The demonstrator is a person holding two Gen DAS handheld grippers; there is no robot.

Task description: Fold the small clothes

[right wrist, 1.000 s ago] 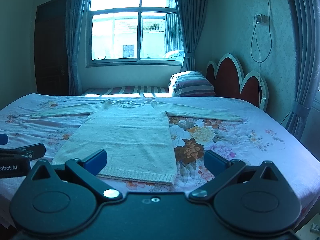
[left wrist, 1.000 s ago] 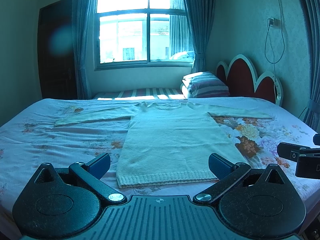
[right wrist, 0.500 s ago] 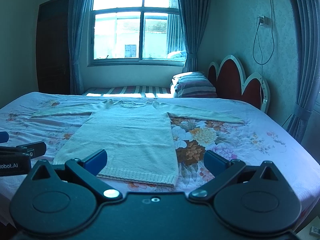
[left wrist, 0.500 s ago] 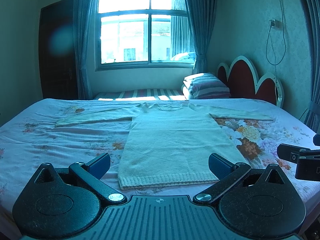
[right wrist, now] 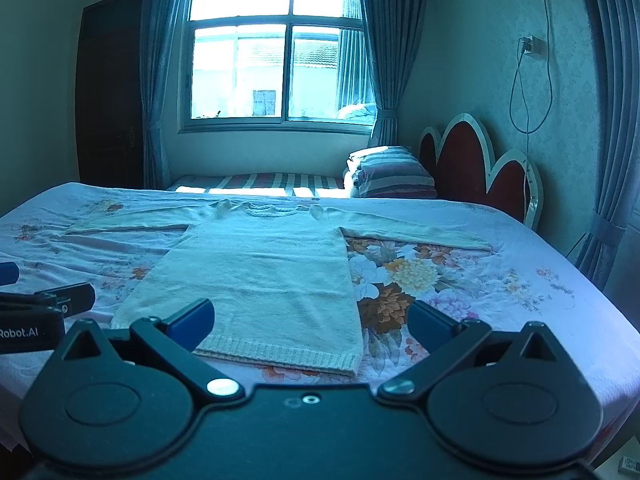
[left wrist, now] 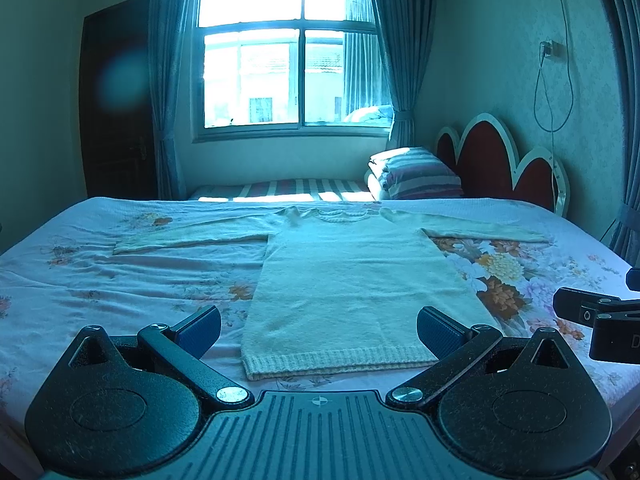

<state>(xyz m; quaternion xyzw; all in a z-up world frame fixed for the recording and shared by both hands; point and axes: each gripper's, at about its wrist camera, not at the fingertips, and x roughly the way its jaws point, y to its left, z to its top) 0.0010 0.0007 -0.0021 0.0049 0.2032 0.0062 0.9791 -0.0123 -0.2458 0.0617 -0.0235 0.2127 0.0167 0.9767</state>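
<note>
Nothing moved; your cream knitted sweater (left wrist: 352, 280) lies flat, unfolded, on the floral bed (left wrist: 100, 280); both jaws gape, folding unstarted.

Both views now sit slightly lower than a second ago, so the sweater (left wrist: 352, 284) and bed (left wrist: 120, 280) appear marginally lower in frame, more of the window (right wrist: 280, 48) wall showing above them.

Bed (left wrist: 100, 280) with floral sheet, wrinkled on the left side. Pale knit sweater (left wrist: 352, 280) lies flat on it, unfolded, both sleeves spread sideways, ribbed hem at near edge, neckline toward window. Striped folded bedding (left wrist: 416, 174) stacked at far right by headboard (left wrist: 492, 160).
</note>
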